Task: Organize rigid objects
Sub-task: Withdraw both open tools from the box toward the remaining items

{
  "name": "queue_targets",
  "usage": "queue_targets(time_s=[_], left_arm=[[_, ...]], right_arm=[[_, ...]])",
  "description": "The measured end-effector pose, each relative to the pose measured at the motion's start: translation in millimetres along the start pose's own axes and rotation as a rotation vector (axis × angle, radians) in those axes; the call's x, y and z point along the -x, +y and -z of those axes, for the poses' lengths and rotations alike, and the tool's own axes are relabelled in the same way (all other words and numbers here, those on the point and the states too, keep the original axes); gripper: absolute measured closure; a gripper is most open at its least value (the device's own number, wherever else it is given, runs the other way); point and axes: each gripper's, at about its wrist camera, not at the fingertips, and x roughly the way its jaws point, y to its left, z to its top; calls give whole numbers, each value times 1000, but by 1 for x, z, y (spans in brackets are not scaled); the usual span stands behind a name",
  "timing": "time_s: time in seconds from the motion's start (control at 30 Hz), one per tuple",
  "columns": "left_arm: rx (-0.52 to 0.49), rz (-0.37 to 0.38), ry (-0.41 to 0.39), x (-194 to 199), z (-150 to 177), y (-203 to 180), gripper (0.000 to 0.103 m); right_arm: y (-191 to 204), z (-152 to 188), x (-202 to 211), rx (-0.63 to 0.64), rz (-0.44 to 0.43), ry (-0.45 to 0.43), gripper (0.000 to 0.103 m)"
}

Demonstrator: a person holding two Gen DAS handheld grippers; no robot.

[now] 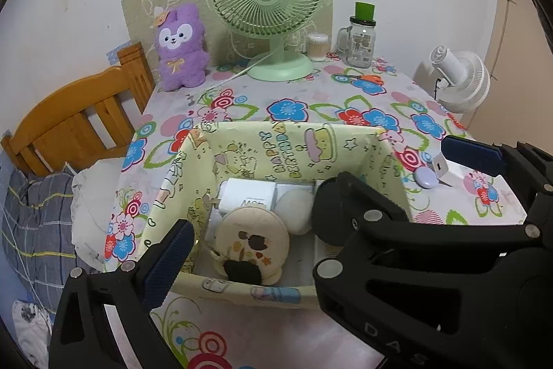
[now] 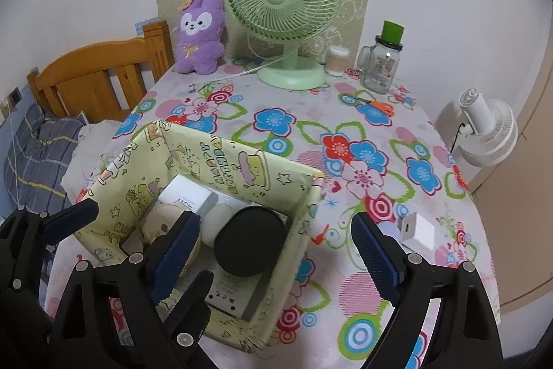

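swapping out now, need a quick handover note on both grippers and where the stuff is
Left gripper: jaws open, empty, over the box.
Right gripper: jaws open, nothing between them, at the box's right wall.
In the box: black round case, white charger, white ball, beige round pouch, white device.
Left out on the table: white adapter, small lilac thing, orange scissors.
Next, probably the adapter.

Charger (image 2: 416, 230) right of box (image 2: 300, 192); fan (image 2: 287, 12) behind.
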Motion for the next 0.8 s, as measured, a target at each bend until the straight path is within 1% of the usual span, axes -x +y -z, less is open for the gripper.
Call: queue_targets(time_s=[0.13, 0.27, 0.43, 0.5, 0.8], left_arm=[[-7, 8, -17, 6, 0, -8, 2], [-15, 12, -28, 11, 0, -17, 2], [-13, 25, -26, 15, -1, -26, 2], [-21, 23, -31, 17, -1, -30, 4], [-42, 31, -52, 24, -1, -50, 4]], right_arm=[[-8, 3, 10, -8, 9, -17, 11], [-16, 6, 19, -20, 18, -34, 5], [-25, 9, 29, -28, 43, -61, 4], [-28, 10, 31, -28, 48, -64, 3], [-50, 18, 42, -65, 53, -69, 0]])
